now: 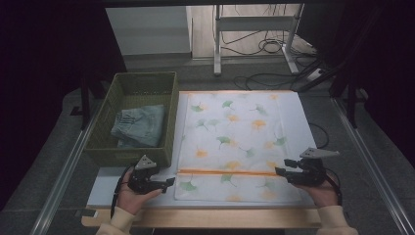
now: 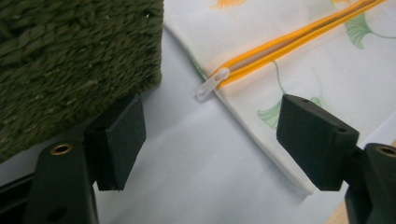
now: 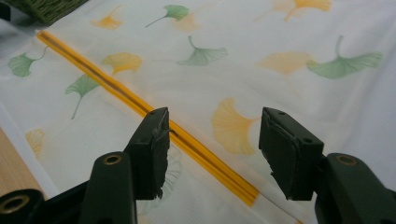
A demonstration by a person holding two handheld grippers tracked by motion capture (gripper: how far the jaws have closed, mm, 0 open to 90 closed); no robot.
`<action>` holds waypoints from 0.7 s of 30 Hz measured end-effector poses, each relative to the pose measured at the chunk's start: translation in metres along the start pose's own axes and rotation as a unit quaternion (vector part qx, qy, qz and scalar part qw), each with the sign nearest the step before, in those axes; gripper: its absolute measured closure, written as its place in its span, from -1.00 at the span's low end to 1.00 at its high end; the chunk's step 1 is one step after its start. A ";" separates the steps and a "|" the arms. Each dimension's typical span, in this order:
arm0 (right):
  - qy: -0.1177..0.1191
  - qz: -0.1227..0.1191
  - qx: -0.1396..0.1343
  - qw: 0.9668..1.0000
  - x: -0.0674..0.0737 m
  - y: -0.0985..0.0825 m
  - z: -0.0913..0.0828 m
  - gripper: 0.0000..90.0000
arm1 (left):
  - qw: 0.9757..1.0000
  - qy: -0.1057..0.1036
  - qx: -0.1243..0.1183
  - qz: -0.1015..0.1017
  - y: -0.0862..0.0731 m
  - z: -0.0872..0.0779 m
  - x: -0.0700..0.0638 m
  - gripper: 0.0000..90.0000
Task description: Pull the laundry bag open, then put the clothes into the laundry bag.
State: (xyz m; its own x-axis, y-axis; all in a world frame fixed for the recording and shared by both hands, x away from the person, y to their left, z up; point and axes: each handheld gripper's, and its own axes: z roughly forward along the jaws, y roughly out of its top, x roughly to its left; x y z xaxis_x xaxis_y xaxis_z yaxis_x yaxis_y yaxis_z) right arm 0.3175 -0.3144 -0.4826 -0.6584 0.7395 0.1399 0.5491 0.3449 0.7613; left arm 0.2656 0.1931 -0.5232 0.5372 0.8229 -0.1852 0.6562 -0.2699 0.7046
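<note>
Ginkgo-print bag (image 1: 235,142) lies flat at frame centre, its orange zipper (image 1: 225,172) shut, puller (image 2: 211,84) at left end. Left gripper (image 1: 169,181) & right gripper (image 1: 280,171) both spread, holding nothing. Next, probably: left pinches puller squarely, right pins fabric nearby.

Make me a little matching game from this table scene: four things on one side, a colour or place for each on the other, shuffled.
Things:
1. basket
2. zipper
3. zipper pull
4. folded jeans

Descriptions:
A. white, at the end of the orange line nearest the basket
B. pale blue, lying inside the basket
C. green and woven, to the left of the leaf-print bag
D. orange, running across the leaf-print bag

Pairs: 1-C, 2-D, 3-A, 4-B
</note>
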 end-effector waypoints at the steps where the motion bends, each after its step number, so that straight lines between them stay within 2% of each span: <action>1: 0.003 -0.005 0.003 1.000 0.003 0.002 0.002 -0.06 | 1.000 0.002 0.001 0.001 -0.002 -0.001 0.000 -0.48; 7: 0.019 -0.022 0.013 1.000 0.018 0.010 0.017 -0.10 | 1.000 0.010 -0.007 -0.005 -0.004 -0.005 0.006 -0.47; 11: 0.015 -0.038 0.018 0.999 0.029 0.017 0.027 -0.10 | 1.000 0.014 -0.004 0.008 -0.004 -0.003 0.004 -0.46; 17: 0.014 -0.063 0.026 0.998 0.043 0.026 0.039 -0.09 | 1.000 0.016 -0.002 0.012 -0.004 -0.002 0.004 -0.48; 21: 0.022 -0.065 0.036 0.997 0.048 0.032 0.050 -0.08 | 1.000 0.016 -0.007 0.013 -0.006 -0.005 0.003 -0.48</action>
State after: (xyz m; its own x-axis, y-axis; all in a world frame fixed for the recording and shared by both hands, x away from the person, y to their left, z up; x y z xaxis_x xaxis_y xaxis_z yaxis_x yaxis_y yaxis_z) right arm 0.3291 -0.2386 -0.4835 -0.7475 0.6603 0.0727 0.4929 0.4779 0.7271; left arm 0.2608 0.1999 -0.5241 0.5366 0.8313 -0.1453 0.6350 -0.2843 0.7183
